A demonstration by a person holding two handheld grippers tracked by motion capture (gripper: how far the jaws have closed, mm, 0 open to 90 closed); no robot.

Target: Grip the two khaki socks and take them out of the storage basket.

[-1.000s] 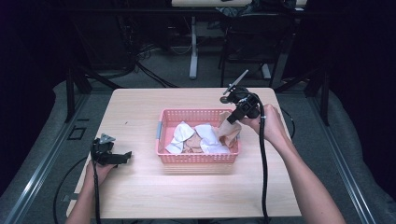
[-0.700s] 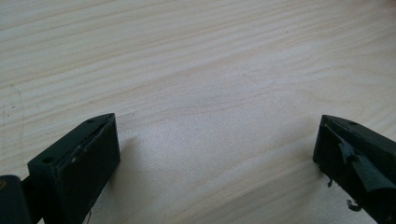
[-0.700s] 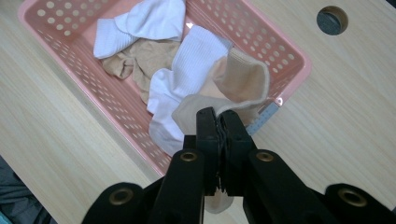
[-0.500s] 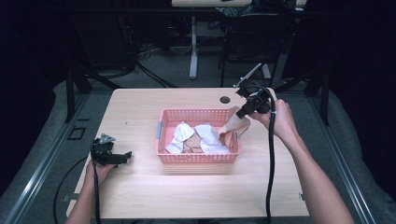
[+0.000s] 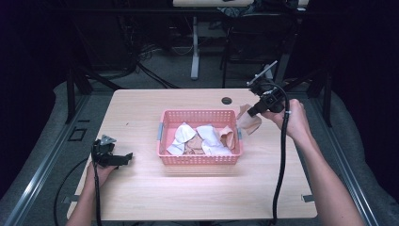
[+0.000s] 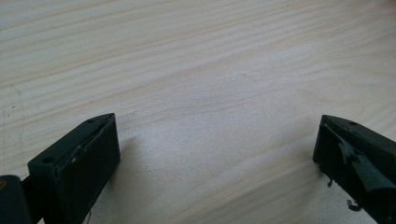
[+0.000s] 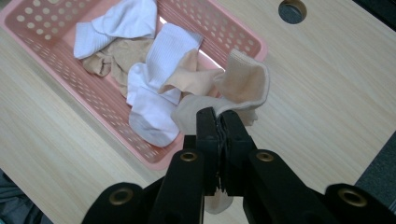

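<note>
A pink basket (image 5: 199,160) (image 7: 107,102) sits mid-table with white socks (image 5: 207,134) (image 7: 144,70) and tan socks (image 5: 229,138) (image 7: 119,53) inside. My right gripper (image 5: 250,113) (image 7: 219,122) is shut on a tan sock (image 5: 248,123) (image 7: 243,84), which hangs in the air just past the basket's right rim. At the table's left my left gripper (image 5: 123,158) (image 6: 217,144) rests low on the bare wood, jaws wide apart and nothing between them.
The wooden table (image 5: 141,108) has a round cable hole (image 5: 227,100) (image 7: 292,10) behind the basket. Black cables (image 5: 281,174) trail from both grippers toward the near edge. Dark floor and chair legs lie beyond the far edge.
My right gripper has lifted the tan sock out of the basket and carried it right, past the rim. The left gripper has stayed where it was.
</note>
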